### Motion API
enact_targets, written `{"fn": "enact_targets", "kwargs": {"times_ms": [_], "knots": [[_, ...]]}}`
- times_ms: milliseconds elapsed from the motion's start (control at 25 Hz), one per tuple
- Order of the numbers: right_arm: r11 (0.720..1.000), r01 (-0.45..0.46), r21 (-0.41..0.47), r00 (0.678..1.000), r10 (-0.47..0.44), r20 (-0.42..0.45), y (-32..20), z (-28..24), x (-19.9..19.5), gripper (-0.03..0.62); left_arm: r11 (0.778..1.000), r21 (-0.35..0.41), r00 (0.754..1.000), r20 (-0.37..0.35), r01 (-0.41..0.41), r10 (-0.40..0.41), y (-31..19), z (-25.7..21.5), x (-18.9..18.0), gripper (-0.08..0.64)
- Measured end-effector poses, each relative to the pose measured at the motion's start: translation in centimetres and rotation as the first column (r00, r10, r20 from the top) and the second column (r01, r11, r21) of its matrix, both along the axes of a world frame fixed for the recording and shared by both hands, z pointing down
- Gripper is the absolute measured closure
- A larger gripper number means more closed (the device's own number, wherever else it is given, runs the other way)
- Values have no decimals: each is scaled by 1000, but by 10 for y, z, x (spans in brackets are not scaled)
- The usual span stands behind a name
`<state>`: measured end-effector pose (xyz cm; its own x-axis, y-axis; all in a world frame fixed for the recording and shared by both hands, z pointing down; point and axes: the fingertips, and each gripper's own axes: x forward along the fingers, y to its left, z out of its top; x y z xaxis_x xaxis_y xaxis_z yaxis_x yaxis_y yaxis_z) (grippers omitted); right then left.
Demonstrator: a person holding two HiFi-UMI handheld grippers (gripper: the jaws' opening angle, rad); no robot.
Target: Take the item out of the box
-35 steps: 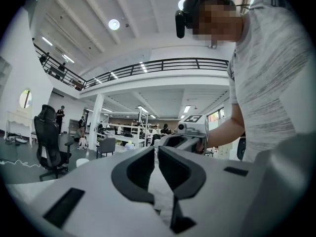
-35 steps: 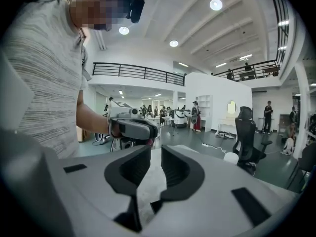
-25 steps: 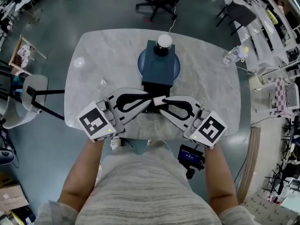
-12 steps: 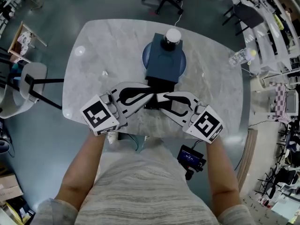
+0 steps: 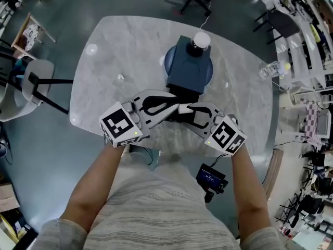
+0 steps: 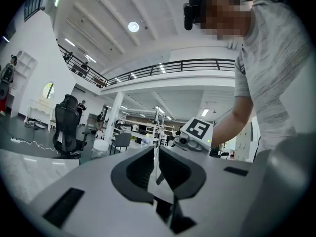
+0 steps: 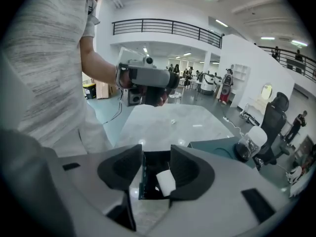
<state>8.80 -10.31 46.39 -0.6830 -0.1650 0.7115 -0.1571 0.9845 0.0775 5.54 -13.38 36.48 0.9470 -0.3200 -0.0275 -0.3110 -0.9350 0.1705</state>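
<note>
A small black box [image 7: 150, 174] lies open on the marble table [image 5: 125, 46] with a white item [image 7: 166, 181] inside, against its right wall. My right gripper [image 7: 156, 152] straddles the box; its jaws are opening and the pads stand off the walls. In the head view both grippers meet tip to tip over the black box [image 5: 177, 91], left gripper [image 5: 175, 107] facing right gripper [image 5: 183, 110]. In the left gripper view my left gripper [image 6: 154, 154] is shut on a thin flap seen edge-on, probably the box's lid.
Beyond the box a dark blue square case [image 5: 188, 69] rests on a round blue plate [image 5: 169, 66], with a white-lidded jar [image 5: 200, 40] at its far end. A clear bottle [image 5: 271, 69] lies at the table's right edge. A small scrap [image 5: 120, 77] sits left.
The head view has swung, so the table sits higher and further right. Both grippers stay tip to tip at the box, the left one now a little further right.
</note>
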Motion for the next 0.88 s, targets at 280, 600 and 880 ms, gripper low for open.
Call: {"fn": "enact_targets", "kwargs": {"times_ms": [280,600,880], "knots": [[1000,18,-12,989,-19,-145,-12,37,11,380,1000,-15,1000,0,-2,2,-2,8,1,538],[996,80,-25,954,-84,-287,-12,71,18,353,999,-30,1000,-6,14,-14,-4,12,-2,537],[992,125,-31,915,-127,-384,-11,96,23,337,999,-45,999,-13,29,-29,-5,16,-6,538]]}}
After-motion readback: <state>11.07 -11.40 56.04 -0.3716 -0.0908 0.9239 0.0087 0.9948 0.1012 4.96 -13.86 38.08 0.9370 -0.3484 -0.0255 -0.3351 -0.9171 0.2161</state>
